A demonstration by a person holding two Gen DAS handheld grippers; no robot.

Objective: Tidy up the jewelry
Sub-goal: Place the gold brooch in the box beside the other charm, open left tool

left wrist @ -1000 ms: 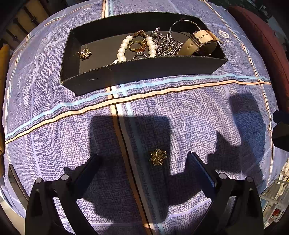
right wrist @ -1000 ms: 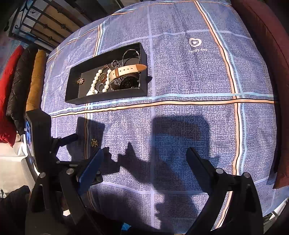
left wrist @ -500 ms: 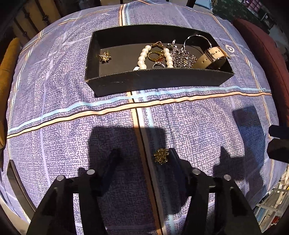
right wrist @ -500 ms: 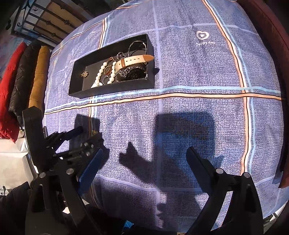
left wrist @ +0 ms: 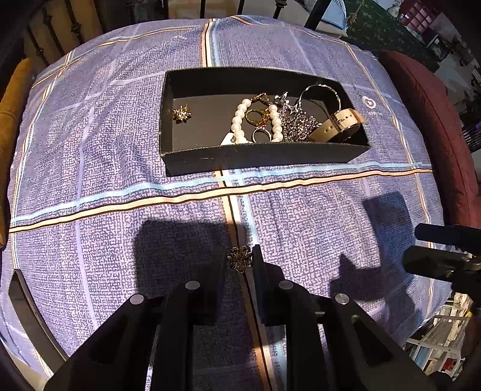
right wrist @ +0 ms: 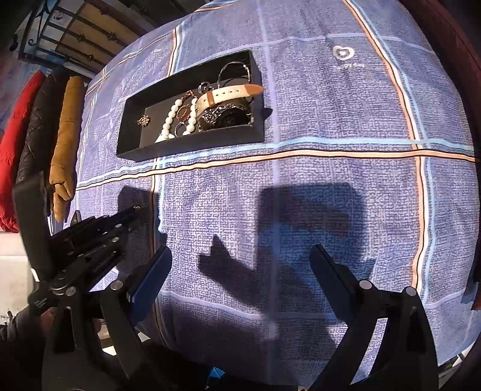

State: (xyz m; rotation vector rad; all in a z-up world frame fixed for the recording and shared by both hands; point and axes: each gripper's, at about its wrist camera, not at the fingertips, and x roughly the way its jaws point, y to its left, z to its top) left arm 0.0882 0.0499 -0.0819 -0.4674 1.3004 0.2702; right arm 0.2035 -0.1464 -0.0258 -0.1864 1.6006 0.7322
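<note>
A small gold flower earring (left wrist: 239, 258) sits between the fingertips of my left gripper (left wrist: 239, 261), whose jaws are closing and touch it on both sides above the blue checked tablecloth. In the right wrist view the left gripper (right wrist: 136, 209) shows the earring (right wrist: 137, 207) at its tip. The black tray (left wrist: 258, 155) lies further back, holding a matching gold earring (left wrist: 182, 113), a pearl bracelet (left wrist: 239, 120), rings, a chain and a beige-strapped watch (left wrist: 339, 124). My right gripper (right wrist: 240, 258) stands open over bare cloth, nothing between its fingers.
A maroon cushion (left wrist: 427, 120) runs along the table's right side. Red, black and tan coats (right wrist: 63, 135) hang at the left beyond the table edge. A metal railing (right wrist: 84, 27) stands behind. The black tray (right wrist: 192, 144) is towards the far left.
My left gripper's jaws have come together from wide open onto the gold earring. The tray now looks further away in the left wrist view. The right gripper has stayed open and barely moved.
</note>
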